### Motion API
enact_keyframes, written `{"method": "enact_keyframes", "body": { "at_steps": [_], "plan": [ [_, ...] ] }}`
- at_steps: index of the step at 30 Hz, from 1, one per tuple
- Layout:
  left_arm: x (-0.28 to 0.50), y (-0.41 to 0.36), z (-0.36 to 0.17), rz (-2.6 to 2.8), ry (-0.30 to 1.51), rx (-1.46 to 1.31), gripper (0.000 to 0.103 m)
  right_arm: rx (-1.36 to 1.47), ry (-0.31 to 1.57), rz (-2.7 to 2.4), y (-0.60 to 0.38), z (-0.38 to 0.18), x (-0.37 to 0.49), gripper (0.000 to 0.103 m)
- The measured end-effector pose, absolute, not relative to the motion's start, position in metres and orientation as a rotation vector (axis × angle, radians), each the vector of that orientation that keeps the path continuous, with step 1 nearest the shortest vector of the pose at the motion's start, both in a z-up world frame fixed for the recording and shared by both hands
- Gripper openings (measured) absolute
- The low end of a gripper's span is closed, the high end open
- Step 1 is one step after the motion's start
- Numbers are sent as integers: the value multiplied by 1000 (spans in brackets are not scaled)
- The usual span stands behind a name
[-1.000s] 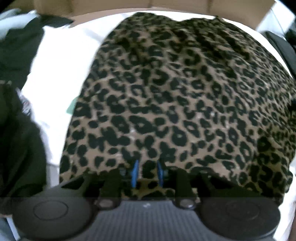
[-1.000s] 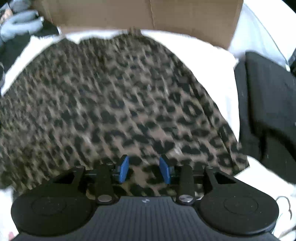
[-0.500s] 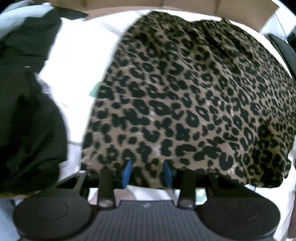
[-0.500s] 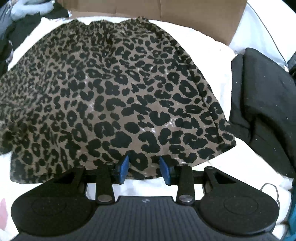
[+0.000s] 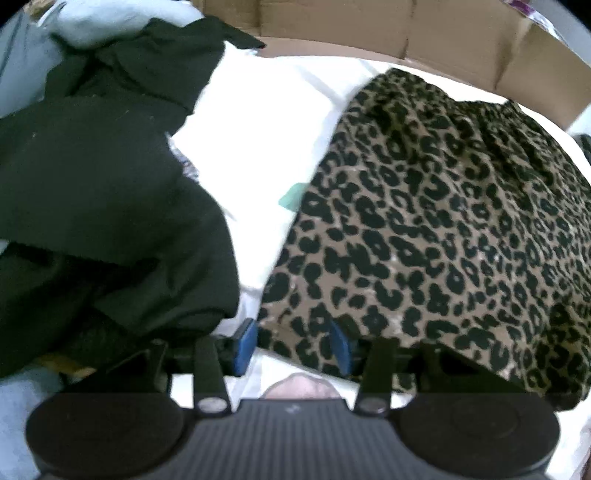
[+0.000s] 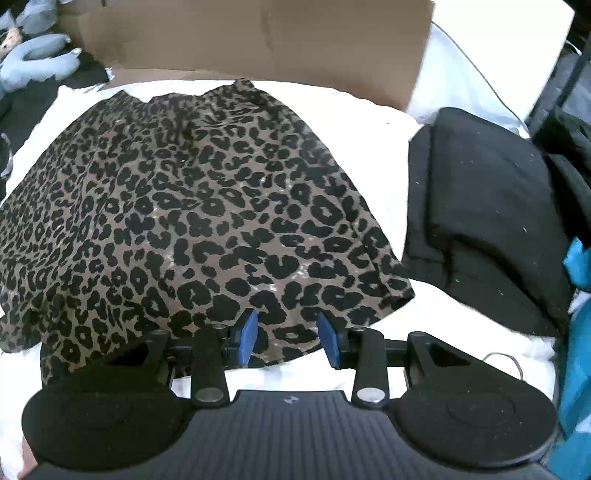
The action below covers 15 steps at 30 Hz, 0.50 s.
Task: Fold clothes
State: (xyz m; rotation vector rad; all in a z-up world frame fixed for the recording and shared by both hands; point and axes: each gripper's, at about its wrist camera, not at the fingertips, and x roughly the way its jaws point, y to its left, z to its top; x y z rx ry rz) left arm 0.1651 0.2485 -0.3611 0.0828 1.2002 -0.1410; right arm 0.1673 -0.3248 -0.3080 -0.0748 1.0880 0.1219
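A leopard-print skirt (image 5: 443, 240) lies spread flat on a white sheet (image 5: 266, 147), waistband at the far end by the cardboard. My left gripper (image 5: 293, 349) hovers over the skirt's near left corner. Its blue pads stand apart and its jaws are closing slightly. The corner shows between them but they do not press it. In the right wrist view the skirt (image 6: 203, 214) fills the left and middle. My right gripper (image 6: 288, 338) hangs open above the near hem, holding nothing.
A heap of black clothes (image 5: 92, 203) lies left of the skirt, with light blue cloth (image 5: 92, 18) behind it. A folded black garment (image 6: 487, 206) sits to the right, next to something teal (image 6: 576, 295). A cardboard wall (image 6: 258, 37) borders the far side.
The left gripper let go of the skirt's hem, opened and drew away to the left. The right gripper rose and pulled back from the skirt. The skirt now lies still and flat.
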Motion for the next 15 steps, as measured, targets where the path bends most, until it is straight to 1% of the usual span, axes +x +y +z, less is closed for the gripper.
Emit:
{"method": "enact_keyframes", "body": {
  "at_steps": [2, 4, 15],
  "plan": [
    [165, 251, -367, -129, 1197, 81, 45, -87, 1079, 115, -325, -304, 163, 43],
    [166, 255, -373, -112, 1199, 68, 41, -84, 1077, 104, -326, -302, 160, 43],
    [167, 270, -394, -84, 1216, 17, 39, -97, 1097, 120, -313, -302, 159, 43]
  ]
}}
